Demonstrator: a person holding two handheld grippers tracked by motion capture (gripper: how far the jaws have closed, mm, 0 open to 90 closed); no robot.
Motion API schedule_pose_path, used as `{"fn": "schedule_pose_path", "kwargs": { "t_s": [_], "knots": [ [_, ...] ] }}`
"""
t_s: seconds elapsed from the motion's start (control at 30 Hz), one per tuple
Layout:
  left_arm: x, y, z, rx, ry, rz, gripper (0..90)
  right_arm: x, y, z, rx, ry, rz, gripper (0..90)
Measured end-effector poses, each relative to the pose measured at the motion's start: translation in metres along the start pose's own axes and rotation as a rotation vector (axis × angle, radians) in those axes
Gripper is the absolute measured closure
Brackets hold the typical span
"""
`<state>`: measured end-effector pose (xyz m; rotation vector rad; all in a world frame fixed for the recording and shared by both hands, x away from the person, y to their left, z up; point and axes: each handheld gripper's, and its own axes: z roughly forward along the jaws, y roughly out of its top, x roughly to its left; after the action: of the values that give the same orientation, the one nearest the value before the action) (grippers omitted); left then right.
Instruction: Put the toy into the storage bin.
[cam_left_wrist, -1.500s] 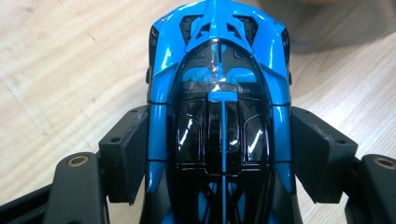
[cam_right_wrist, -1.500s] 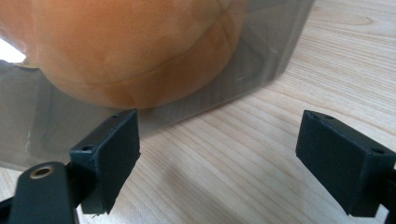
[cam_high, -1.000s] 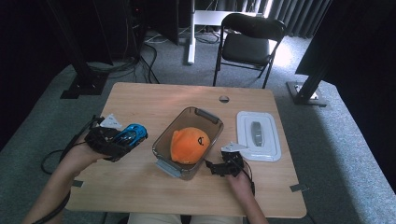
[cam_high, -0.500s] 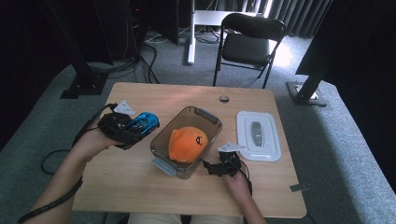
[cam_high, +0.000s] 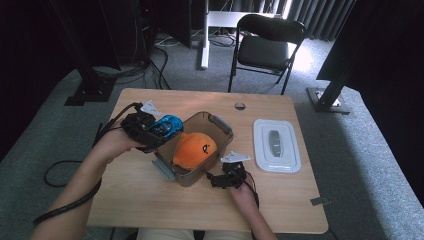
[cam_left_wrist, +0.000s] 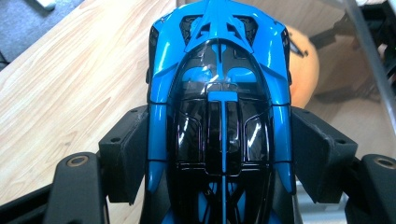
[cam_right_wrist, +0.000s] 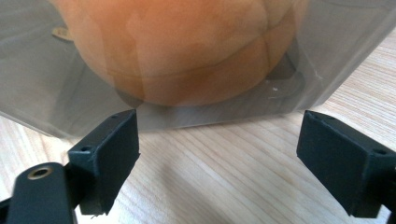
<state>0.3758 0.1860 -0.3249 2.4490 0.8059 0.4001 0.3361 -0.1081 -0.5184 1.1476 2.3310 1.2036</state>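
High view: clear bin (cam_high: 220, 131) on table (cam_high: 200, 205), orange cap (cam_high: 195, 150) inside. Left gripper (cam_high: 156, 134) clamped on blue toy car (cam_high: 165, 126), carried closer to bin's rim than before. Right gripper (cam_high: 216, 180), jaws wide, empty, beside bin wall.

You hold toy car (cam_left_wrist: 219, 116): glossy blue and black plastic, reflective. Your gripper pads (cam_right_wrist: 109, 154): matt black plastic, slightly grainy. Bin (cam_high: 220, 131): smooth translucent smoky plastic. Cap (cam_high: 194, 150): orange cloth. Table (cam_high: 280, 200): light wood-grain, matt. Lid (cam_high: 276, 145): smooth white plastic.
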Motion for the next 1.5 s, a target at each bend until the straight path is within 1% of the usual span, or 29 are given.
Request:
{"fn": "schedule_pose_path", "kwargs": {
  "t_s": [0.2,0.33,0.53,0.57,0.7,1.03,1.23,1.27,1.33,1.4,1.5],
  "knots": [
    [-0.006,0.013,0.014,0.01,-0.023,0.019,28.9,0.003,-0.001,0.002,0.005,0.002,-0.011,12.6],
    [-0.008,0.02,0.023,0.01,-0.038,0.018,28.9,0.002,-0.002,0.0,-0.001,0.006,-0.004,12.6],
    [-0.01,0.027,0.035,0.028,-0.05,0.03,28.9,0.001,-0.004,-0.002,-0.01,0.014,0.008,12.6],
    [-0.01,0.027,0.035,0.028,-0.05,0.03,28.9,0.001,-0.004,-0.002,-0.01,0.014,0.008,12.6],
    [-0.012,0.031,0.045,0.038,-0.073,0.037,28.9,-0.001,-0.004,-0.003,-0.014,0.02,0.017,12.6],
    [-0.014,0.033,0.064,0.059,-0.091,0.045,28.9,-0.002,-0.005,-0.003,-0.014,0.03,0.02,12.6],
    [-0.014,0.033,0.073,0.07,-0.088,0.051,28.9,-0.002,-0.005,-0.003,-0.013,0.038,0.021,12.6],
    [-0.015,0.032,0.075,0.068,-0.081,0.053,28.9,-0.002,-0.005,-0.003,-0.013,0.04,0.022,12.6],
    [-0.015,0.032,0.077,0.073,-0.085,0.054,28.9,-0.002,-0.005,-0.003,-0.011,0.041,0.021,12.6],
    [-0.015,0.032,0.08,0.084,-0.076,0.058,28.9,-0.002,-0.006,-0.003,-0.012,0.042,0.021,12.6],
    [-0.015,0.031,0.085,0.088,-0.074,0.054,28.9,-0.002,-0.006,-0.003,-0.012,0.044,0.021,12.6]
  ]
}}
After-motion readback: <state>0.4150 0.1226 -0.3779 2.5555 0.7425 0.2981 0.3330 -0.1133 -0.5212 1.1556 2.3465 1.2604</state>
